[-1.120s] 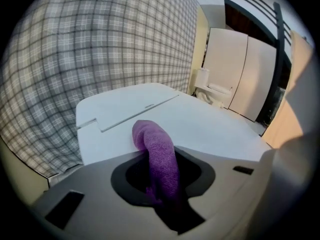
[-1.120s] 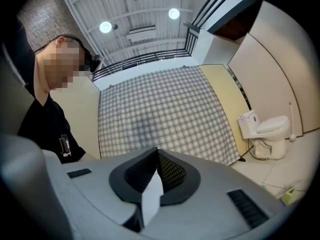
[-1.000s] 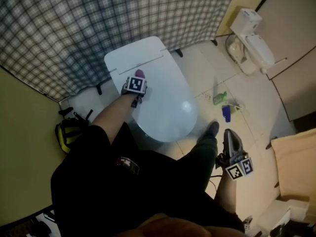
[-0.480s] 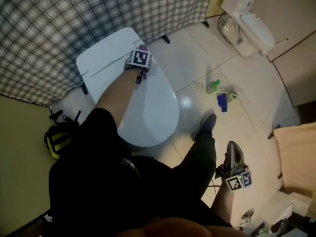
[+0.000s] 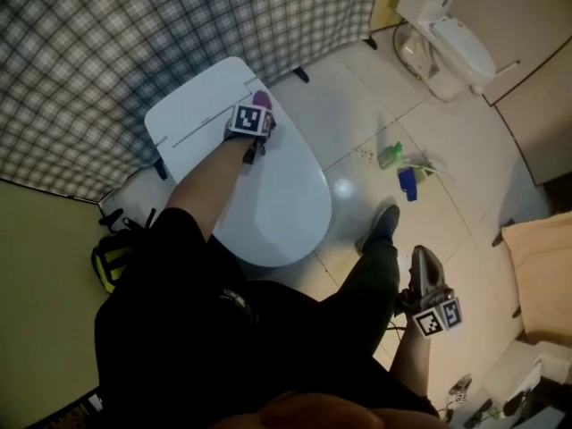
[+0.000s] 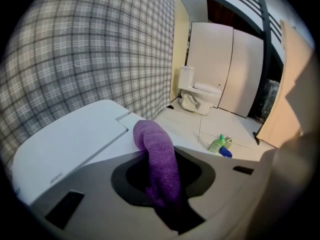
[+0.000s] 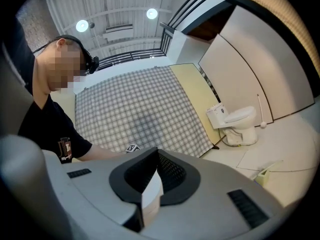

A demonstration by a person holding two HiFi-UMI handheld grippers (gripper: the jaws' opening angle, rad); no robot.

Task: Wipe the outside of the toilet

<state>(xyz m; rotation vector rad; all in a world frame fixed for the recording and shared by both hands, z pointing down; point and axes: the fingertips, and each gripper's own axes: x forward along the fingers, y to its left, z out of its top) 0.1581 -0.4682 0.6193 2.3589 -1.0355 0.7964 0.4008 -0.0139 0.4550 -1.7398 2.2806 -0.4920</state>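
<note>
Toilet (image 5: pixel 281 204) sits right below me, lid down, its back against the checked curtain (image 5: pixel 116 43). My left gripper (image 5: pixel 257 107) is pinching a purple cloth (image 6: pixel 159 159) between its fingers. The free end of the cloth lies on the white top, just by the seam where the lid meets the rear cover and toward the side edge. My right gripper (image 5: pixel 423 262) hangs low by my leg, well apart from the toilet, its fingers pressed together on nothing. I judge I'm partway through wiping the top, and I reckon the sides and base are left to do. Next I'd press the cloth flat with a light touch, sweep it along the lid toward the front rim, then go down over the edge. A green bottle (image 5: pixel 391 155) and a blue bottle (image 5: pixel 408 184) lie on the floor tiles nearby.
</note>
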